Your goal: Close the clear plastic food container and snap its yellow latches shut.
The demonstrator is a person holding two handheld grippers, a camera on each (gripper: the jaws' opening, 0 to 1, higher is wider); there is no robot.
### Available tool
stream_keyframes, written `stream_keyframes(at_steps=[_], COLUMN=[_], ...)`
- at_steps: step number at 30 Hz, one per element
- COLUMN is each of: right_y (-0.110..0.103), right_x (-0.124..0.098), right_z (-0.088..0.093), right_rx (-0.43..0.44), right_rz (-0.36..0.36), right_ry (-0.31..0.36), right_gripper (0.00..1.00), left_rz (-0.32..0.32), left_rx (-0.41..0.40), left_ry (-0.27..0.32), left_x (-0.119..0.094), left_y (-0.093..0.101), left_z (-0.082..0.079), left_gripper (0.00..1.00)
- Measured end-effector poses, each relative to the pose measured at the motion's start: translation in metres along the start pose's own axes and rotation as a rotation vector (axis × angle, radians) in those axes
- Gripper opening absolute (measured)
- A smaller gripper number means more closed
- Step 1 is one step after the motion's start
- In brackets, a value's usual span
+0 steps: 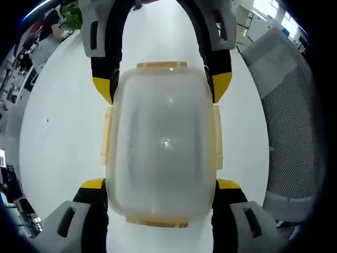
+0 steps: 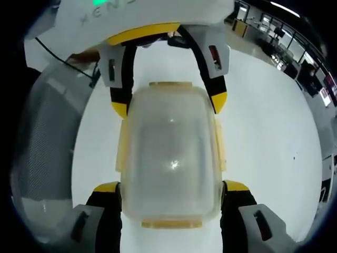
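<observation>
The only writing to be seen is a short run of grey raised letters on the white body of the left gripper (image 2: 165, 90) where it comes in across the far side of the right gripper view; the letters are upside down and cut by the picture's edge, so I cannot read a word from them, and a small green light glows just beside them. The clear plastic food container (image 1: 162, 143) lies on a white table (image 1: 58, 137) with its lid on, frosted and cloudy, so that nothing inside can be made out. Its long axis runs from one gripper to the other, one short end towards each camera, and a yellow latch (image 1: 161, 65) shows at the far short end in the left gripper view, with more yellow strips along both long sides and at the near end. In the left gripper view the left gripper (image 1: 161, 184) has its two yellow-tipped jaws standing wide on either side of the near end of the container, just beside its walls; whether they press on it I cannot tell. The right gripper (image 1: 162, 88) faces it from the far end, its jaws likewise spread to either side of the container. In the right gripper view the same holds in reverse: the right gripper (image 2: 171, 187) straddles the near end of the container (image 2: 171, 158), which sits on the table (image 2: 263, 137). A grey mesh chair back (image 1: 292, 132) stands beside the table.
</observation>
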State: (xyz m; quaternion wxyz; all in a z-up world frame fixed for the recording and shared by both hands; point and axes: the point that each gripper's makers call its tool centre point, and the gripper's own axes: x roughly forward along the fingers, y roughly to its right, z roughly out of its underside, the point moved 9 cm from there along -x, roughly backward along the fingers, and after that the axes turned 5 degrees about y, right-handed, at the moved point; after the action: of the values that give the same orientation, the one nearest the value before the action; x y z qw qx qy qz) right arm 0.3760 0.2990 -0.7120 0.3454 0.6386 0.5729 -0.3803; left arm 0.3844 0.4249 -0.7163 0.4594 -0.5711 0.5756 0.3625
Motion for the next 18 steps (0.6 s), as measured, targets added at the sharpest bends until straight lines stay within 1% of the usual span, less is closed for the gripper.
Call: stream_keyframes(at_steps=[18], right_y=[0.017], right_x=[0.002], right_z=[-0.002], right_rx=[0.003], right_rz=[0.004], right_ry=[0.009], right_gripper=[0.77], left_rz=[-0.006], left_rx=[-0.001], left_ry=[-0.002], left_x=[0.002], left_y=[-0.017], left_z=[0.003], left_gripper=[0.81])
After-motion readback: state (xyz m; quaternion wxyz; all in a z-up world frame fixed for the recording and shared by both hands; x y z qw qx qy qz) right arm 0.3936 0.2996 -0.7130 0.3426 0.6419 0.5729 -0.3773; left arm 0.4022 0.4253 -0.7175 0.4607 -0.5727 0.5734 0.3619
